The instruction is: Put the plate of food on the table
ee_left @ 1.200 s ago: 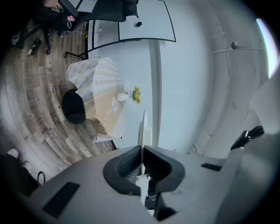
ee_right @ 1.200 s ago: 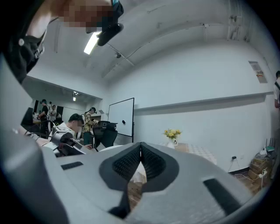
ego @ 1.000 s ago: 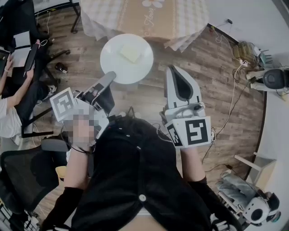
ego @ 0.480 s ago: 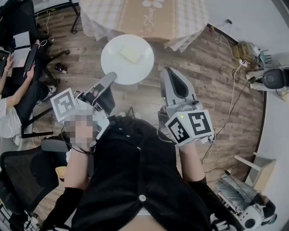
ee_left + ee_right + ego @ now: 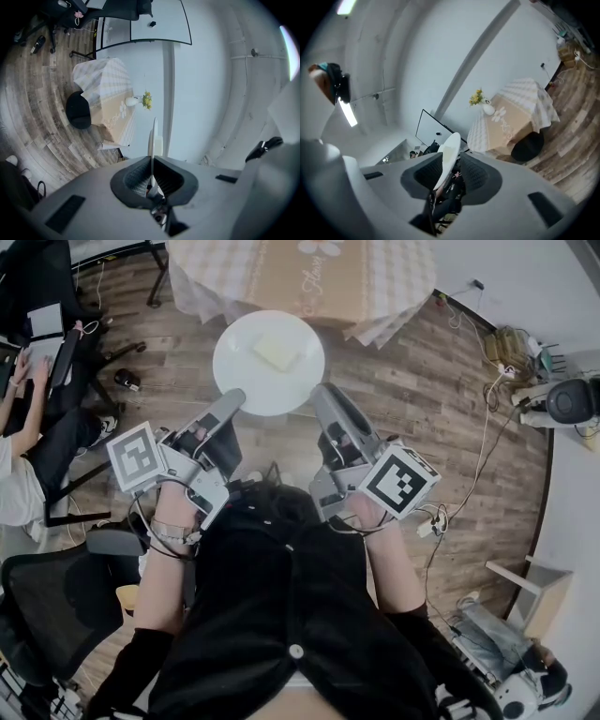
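- The wooden floor point(image 5: 450, 381) fills most of the head view, with cables trailing along its right side.
- The bench point(image 5: 300, 277) stands at the top of that view under a checked cloth with a tan centre panel. It shows again in the left gripper view point(image 5: 112, 112) and the right gripper view point(image 5: 511, 122).
- The person's dark top point(image 5: 281, 615) takes up the lower middle. A seated person point(image 5: 19, 456) is at the left edge.
- A round black seat point(image 5: 78, 110) sits against the bench's draped side.
- The plate point(image 5: 246, 381) is white and round, face up. It is held in the air over the floor just short of the bench's cloth edge, not on the bench.
- The left gripper point(image 5: 230, 404) reaches the plate's lower left rim. In its own view its fingers are pressed together on the thin rim point(image 5: 153, 136), which stands edge-on between them.
- The right gripper point(image 5: 328, 399) lies at the plate's lower right rim, tilted over. In its own view the rim point(image 5: 447, 150) sits between its fingers, which stand apart and do not clamp it.
- Each gripper carries a marker cube, the left one point(image 5: 131, 456) and the right one point(image 5: 401, 481).
- The food point(image 5: 276, 352) is a pale square piece lying near the plate's middle.
- A white vase point(image 5: 487, 108) with yellow flowers point(image 5: 476, 97) stands on the bench's far end.
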The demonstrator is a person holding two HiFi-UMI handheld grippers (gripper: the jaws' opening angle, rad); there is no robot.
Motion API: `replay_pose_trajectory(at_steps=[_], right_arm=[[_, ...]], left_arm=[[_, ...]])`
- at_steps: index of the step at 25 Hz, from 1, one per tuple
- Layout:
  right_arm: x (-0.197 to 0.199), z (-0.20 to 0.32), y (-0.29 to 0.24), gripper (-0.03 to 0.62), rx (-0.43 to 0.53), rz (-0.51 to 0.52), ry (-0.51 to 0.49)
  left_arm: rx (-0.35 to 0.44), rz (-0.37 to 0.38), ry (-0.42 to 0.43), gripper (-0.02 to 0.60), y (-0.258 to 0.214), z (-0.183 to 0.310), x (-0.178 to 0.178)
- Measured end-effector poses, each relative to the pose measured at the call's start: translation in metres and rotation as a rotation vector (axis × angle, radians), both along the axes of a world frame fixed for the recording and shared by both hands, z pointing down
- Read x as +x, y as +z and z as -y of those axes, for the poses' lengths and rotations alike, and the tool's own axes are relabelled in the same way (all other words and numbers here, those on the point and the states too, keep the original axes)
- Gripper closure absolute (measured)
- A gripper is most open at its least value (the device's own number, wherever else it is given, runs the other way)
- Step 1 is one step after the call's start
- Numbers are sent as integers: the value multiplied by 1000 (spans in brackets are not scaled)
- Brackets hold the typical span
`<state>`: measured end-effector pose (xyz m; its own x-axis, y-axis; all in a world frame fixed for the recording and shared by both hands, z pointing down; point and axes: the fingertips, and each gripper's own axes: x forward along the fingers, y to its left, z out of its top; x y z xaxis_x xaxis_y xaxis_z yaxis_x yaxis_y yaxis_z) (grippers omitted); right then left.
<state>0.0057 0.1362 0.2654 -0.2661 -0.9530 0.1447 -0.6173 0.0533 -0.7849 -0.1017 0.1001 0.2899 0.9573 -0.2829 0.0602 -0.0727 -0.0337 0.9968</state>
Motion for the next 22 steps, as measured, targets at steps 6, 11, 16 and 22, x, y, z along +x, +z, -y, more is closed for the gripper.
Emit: replay_pose_trajectory(at_steps=[6,11,16,22], right_arm=[[-2,9,6,500,8,109,-5],[-8,16,8,536,-3,100,-15],[-12,20,10,556,-7,119,10],[-13,21,10,557,6,128,22]], left_arm=[[-13,-20,20,572,-1,1,5],[-9,-21,36,572,-1,4,5],[-17,-19,46,572,1,6,0],[-13,-10,66,572,0,8,-2]])
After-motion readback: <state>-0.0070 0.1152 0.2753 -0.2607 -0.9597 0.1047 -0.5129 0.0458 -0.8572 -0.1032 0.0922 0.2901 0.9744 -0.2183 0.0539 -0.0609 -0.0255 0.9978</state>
